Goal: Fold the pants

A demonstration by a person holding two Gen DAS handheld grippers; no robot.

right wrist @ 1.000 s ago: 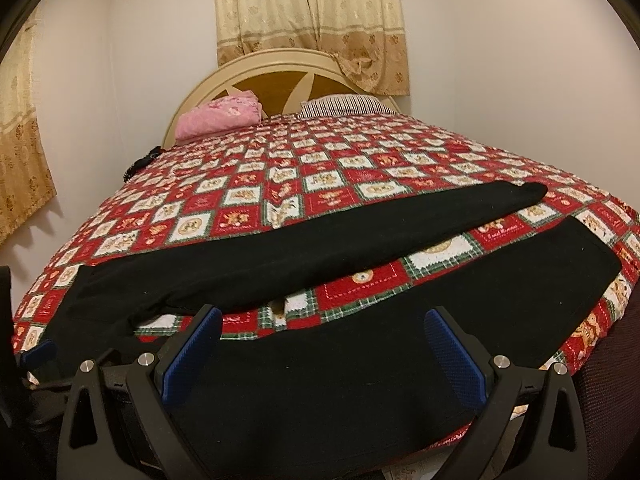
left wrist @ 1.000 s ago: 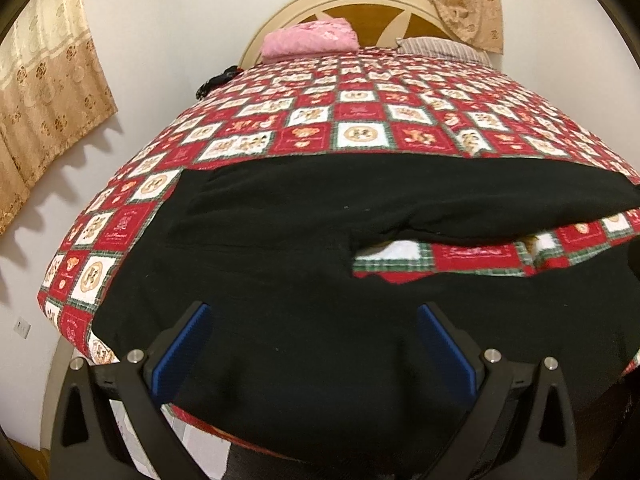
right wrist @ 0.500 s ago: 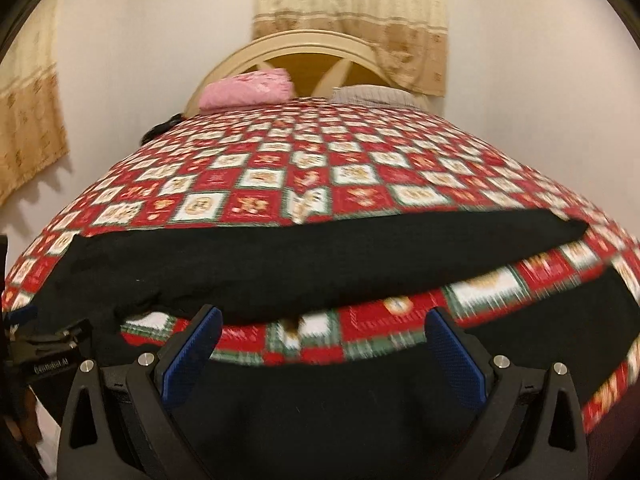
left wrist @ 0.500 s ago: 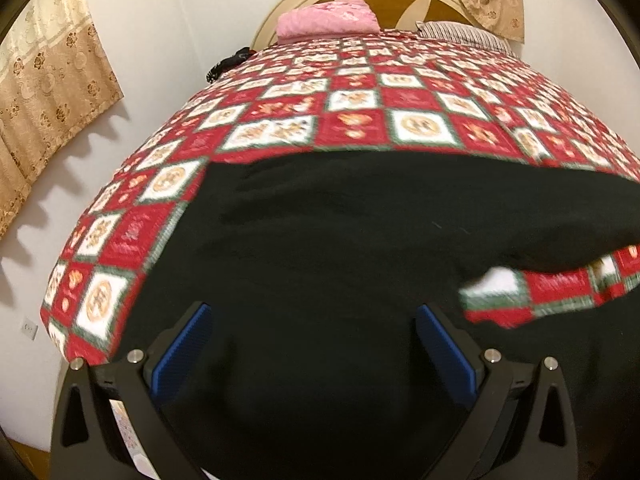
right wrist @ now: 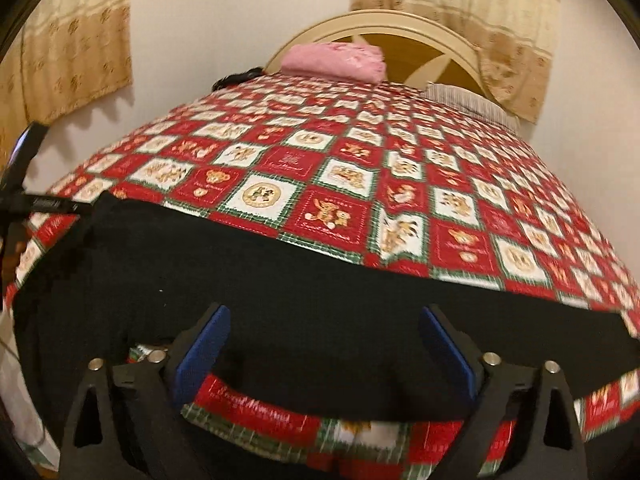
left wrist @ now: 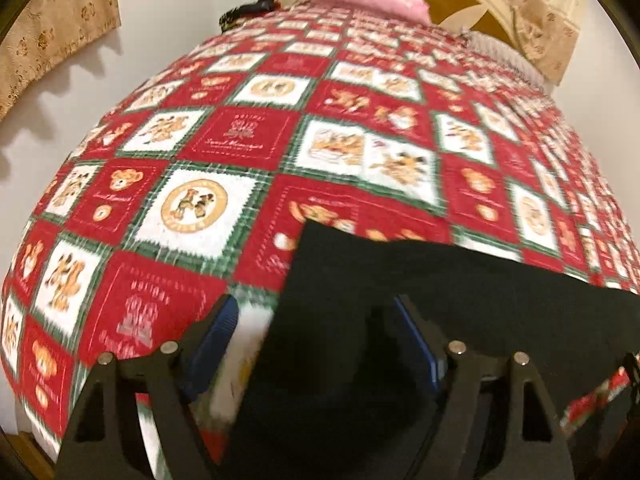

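Grippers (left wrist: 316, 344) (right wrist: 324, 344) low over pants (right wrist: 280, 292), fingers (right wrist: 204, 344) spread

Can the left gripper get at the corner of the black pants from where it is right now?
Probably yes. The left gripper is open and the edge of the black pants lies between its fingers on the quilt, with nothing over it. Motion blur hides whether the pads touch cloth.

The room light is warm and soft. Both pictures look blurry and bend round at the edges. The curtain (left wrist: 52, 36) throws a dark shadow on the wall (left wrist: 168, 8).
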